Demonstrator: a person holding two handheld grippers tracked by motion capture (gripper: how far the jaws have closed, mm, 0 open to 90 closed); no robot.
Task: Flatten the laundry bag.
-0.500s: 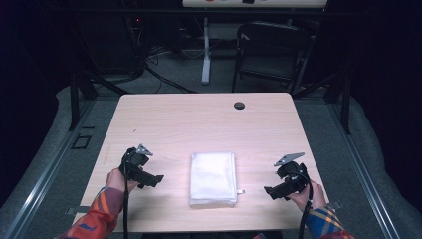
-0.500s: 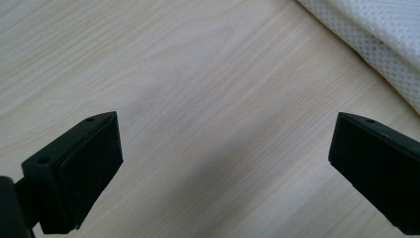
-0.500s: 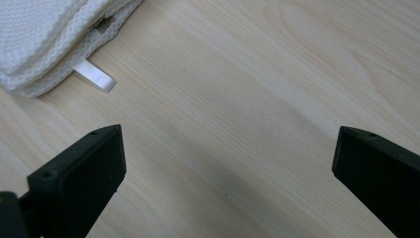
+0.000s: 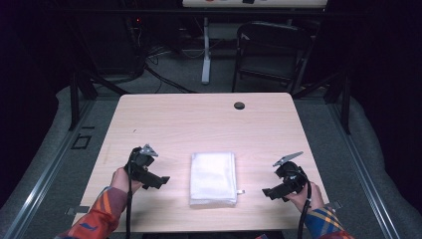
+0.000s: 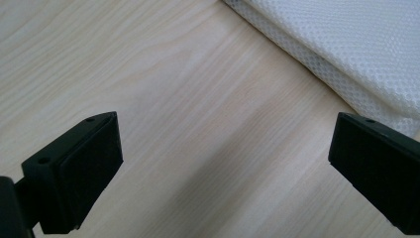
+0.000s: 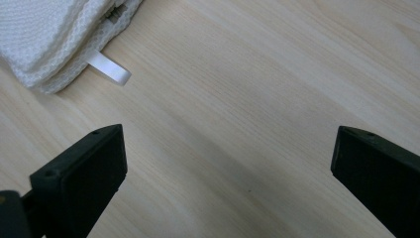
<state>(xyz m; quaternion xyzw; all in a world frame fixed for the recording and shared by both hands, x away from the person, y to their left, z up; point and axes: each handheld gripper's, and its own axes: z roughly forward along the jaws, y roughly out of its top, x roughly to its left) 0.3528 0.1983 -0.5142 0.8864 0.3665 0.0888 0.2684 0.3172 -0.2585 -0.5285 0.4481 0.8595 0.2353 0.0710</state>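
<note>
A folded white mesh cloth (image 4: 213, 177) lies flat near the front middle of the wooden table (image 4: 199, 124). My left gripper (image 4: 160, 180) rests low to the cloth's left, jaws wide open and pointing toward it, nothing between them. In the left gripper view (image 5: 225, 163) the cloth's edge (image 5: 356, 54) sits at the upper right, apart from the jaws. My right gripper (image 4: 267, 192) sits to the cloth's right, open and empty. The right gripper view (image 6: 228, 168) shows the cloth's corner (image 6: 49, 34) with its small white loop tag (image 6: 110, 68) at the upper left.
A small black round cap (image 4: 239, 105) sits in the table near its far edge. Beyond the table stand a dark chair (image 4: 271, 55) and a white post (image 4: 206, 50) with cables on the floor. Bare wood surrounds the cloth.
</note>
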